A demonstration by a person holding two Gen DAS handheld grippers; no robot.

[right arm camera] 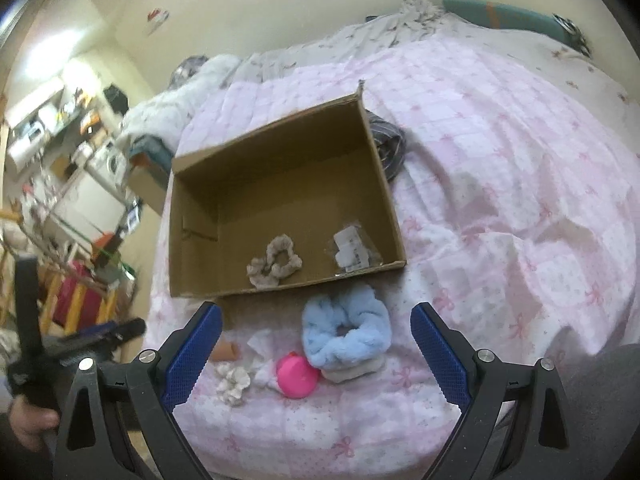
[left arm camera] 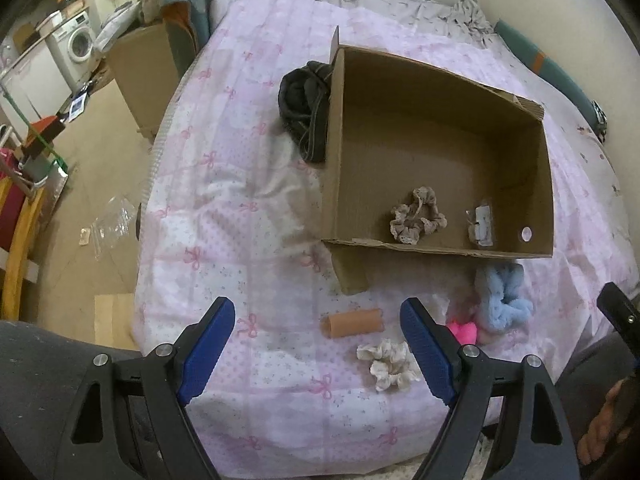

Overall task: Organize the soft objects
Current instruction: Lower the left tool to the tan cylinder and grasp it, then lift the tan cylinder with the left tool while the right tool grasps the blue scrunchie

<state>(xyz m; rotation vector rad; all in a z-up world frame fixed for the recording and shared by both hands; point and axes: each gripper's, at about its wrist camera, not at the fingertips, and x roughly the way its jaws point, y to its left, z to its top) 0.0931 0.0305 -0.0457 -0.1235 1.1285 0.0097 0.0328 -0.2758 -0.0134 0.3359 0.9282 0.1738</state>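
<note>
Cardboard box [left arm camera: 440, 148]: open top, far half of floor bare; beige scrunchie [left arm camera: 418, 216] and small plastic packet [left arm camera: 480, 224] lie against near wall. Dark cloth bundle [left arm camera: 304, 108] presses box's left wall. Bed [left arm camera: 240, 208] left of box: open quilt. Near strip crowded: blue scrunchie [right arm camera: 346, 328], pink ball [right arm camera: 296, 376], white scrunchie [left arm camera: 388, 364], brown tube [left arm camera: 352, 322].

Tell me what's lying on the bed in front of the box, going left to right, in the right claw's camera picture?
Tan tube → cream scrunchie → pink ball → fluffy blue scrunchie. The crumpled white bits between the cream scrunchie and the ball overlap them, so I left those out.
</note>
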